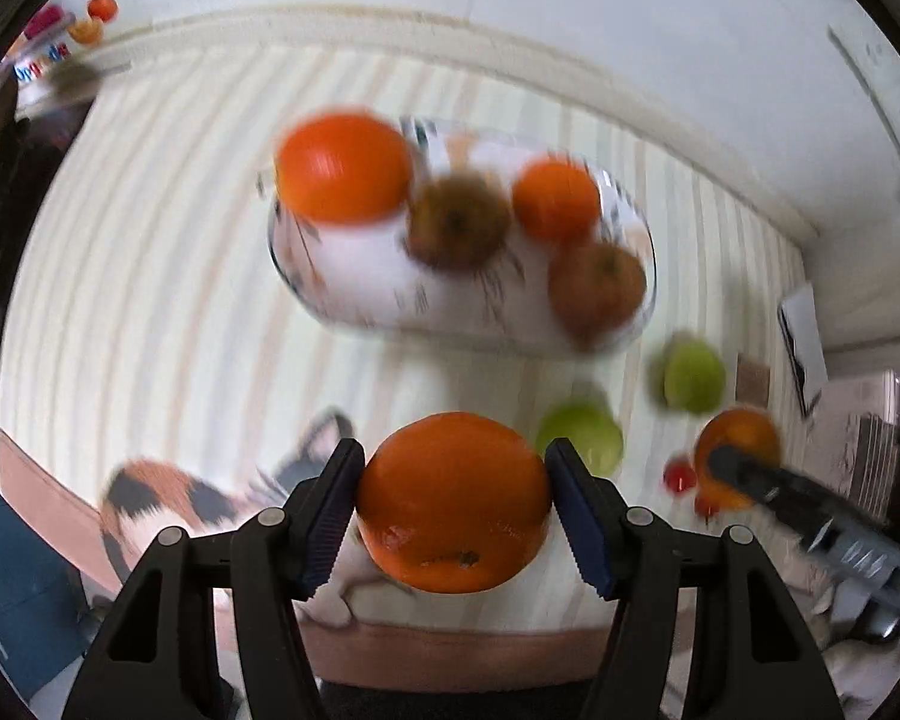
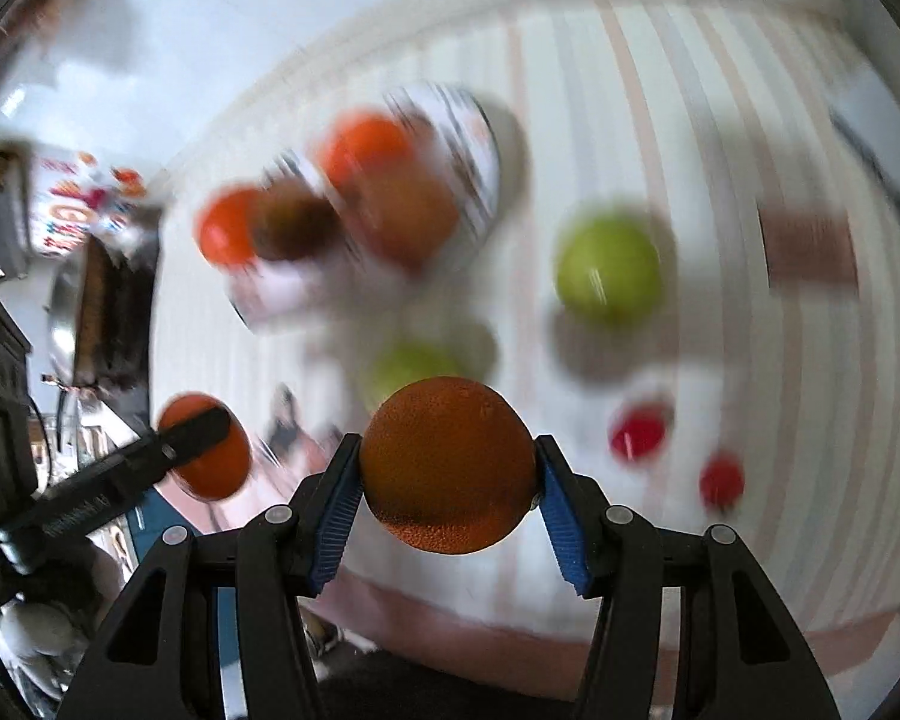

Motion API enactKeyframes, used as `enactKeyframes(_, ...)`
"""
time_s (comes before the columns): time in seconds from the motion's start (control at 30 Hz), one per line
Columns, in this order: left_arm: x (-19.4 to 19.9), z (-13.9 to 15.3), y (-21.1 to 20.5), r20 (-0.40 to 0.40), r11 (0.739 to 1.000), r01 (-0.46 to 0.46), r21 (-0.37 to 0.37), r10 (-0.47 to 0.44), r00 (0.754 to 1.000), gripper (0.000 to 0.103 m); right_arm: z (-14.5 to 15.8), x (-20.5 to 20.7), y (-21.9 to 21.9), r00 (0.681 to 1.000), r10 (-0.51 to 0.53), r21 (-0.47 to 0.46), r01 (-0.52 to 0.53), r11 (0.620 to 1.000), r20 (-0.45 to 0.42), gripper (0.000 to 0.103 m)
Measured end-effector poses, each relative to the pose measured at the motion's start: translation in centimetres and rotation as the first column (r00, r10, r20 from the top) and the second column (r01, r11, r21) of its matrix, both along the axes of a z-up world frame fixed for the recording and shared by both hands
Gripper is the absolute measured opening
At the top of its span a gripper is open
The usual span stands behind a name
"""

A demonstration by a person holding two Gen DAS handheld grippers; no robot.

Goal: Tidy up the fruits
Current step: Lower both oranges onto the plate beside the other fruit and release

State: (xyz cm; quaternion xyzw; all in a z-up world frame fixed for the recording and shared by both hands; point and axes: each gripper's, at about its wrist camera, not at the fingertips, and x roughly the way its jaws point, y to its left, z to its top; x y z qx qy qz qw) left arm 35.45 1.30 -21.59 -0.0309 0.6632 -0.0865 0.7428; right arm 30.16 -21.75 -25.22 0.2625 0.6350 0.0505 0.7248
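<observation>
Two claws, left claw [image 1: 455, 507] and right claw [image 2: 447, 480], each clamp orange [image 1: 453, 501]; bowl [image 1: 354, 294] fruit motion-blurred.

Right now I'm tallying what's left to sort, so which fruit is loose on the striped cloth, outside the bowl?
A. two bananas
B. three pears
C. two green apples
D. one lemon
C: two green apples lie on the striped cloth beside the bowl, while each gripper holds an orange.
</observation>
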Motion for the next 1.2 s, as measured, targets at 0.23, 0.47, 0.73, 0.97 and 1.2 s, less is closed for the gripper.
enactKeyframes(0.23,5.8,-1.6,2.2,0.01,0.995,-0.054,0.082,0.053,0.999,0.06,0.1,9.6,-0.4,0.999,0.007,-0.088,-0.004,0.996,0.031,0.059)
enactKeyframes(0.47,9.8,-4.9,3.1,-0.028,0.982,-0.084,0.167,0.09,0.996,0.06,-3.5,15.2,-0.1,0.999,0.039,-0.175,-0.044,0.984,-0.031,0.059)
enactKeyframes(0.73,10.6,-7.4,3.3,-0.07,0.977,-0.069,0.201,0.085,0.994,0.062,-5.3,16.5,0.0,0.995,0.061,-0.187,-0.074,0.98,-0.073,0.059)
enactKeyframes(0.97,10.5,-7.7,3.5,-0.083,0.974,-0.101,0.201,0.119,0.989,0.067,-5.8,16.7,-0.4,0.996,0.033,-0.148,-0.045,0.988,-0.086,0.069)
enactKeyframes(1.2,9.5,-6.7,4.7,-0.081,0.977,-0.146,0.155,0.16,0.984,0.078,-4.3,15.7,-0.2,0.995,0.055,-0.16,-0.068,0.985,-0.083,0.09)
